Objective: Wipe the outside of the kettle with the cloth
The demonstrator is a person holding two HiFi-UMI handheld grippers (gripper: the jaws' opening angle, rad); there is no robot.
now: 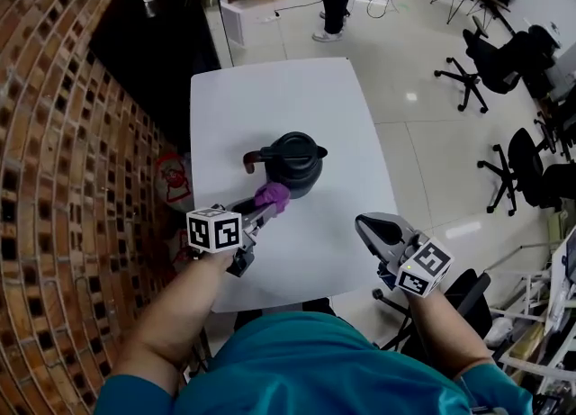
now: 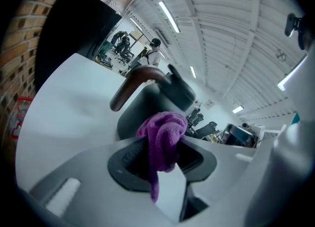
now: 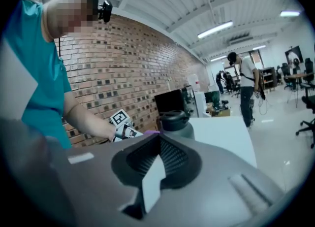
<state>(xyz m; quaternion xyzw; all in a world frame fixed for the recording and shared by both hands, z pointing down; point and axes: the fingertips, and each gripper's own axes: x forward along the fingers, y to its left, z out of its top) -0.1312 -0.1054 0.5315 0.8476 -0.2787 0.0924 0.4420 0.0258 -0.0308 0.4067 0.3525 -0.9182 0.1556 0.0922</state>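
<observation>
Dark, round kettle (image 1: 295, 163) with a lid on top and a bent brown handle, upright on the white bench (image 1: 270, 98). Right in front of the left claw (image 1: 264, 208), at its tips. Ahead of the right claw (image 1: 371, 224) and off to its left, well apart from it. Purple cloth (image 1: 272, 195), soft and all bunched up, pinched between the jaws of the left claw. Fat part out past the tips, against the kettle's side. Thin tail down between the jaws.
</observation>
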